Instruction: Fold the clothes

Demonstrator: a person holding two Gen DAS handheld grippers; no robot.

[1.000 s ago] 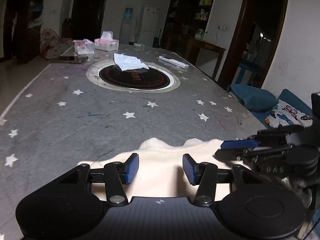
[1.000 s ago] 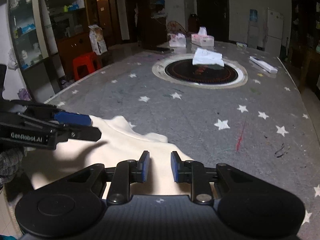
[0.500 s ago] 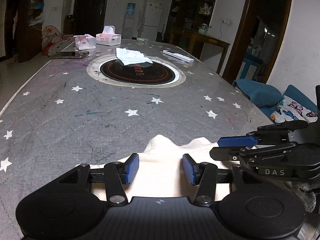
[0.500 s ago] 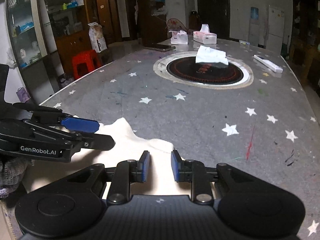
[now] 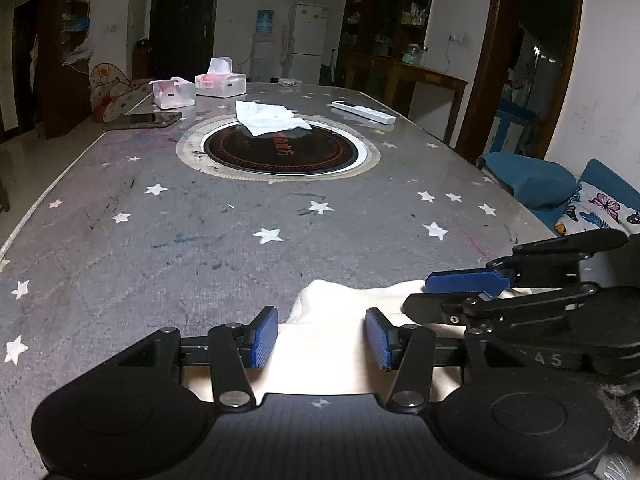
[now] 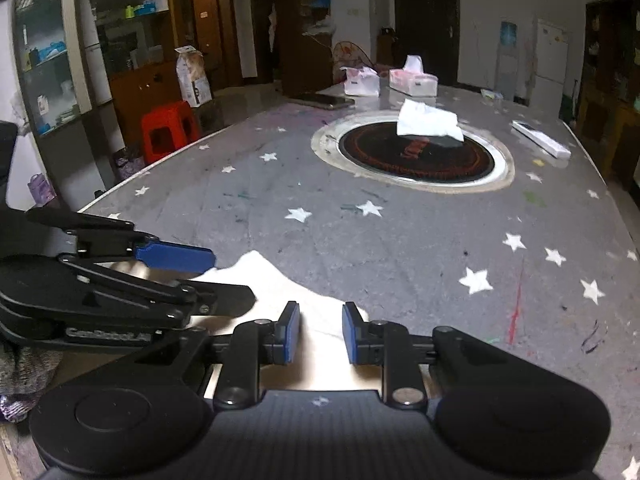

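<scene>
A cream garment lies on the near edge of the grey star-patterned table. My left gripper is open, with its blue pads on either side of the cloth, just above it. My right gripper is also open over the same garment, its pads a smaller gap apart. Each gripper shows in the other's view: the right one at the right of the left wrist view, the left one at the left of the right wrist view. Neither grips the cloth.
A round black hotplate is set in the table's middle with a white cloth on it. Tissue boxes, a phone and a white remote lie at the far end. A blue sofa stands to the right, a red stool to the left.
Both grippers have drawn back toward the near table edge, so less of the garment shows beyond the fingers. The right gripper's jaws have opened wider.
</scene>
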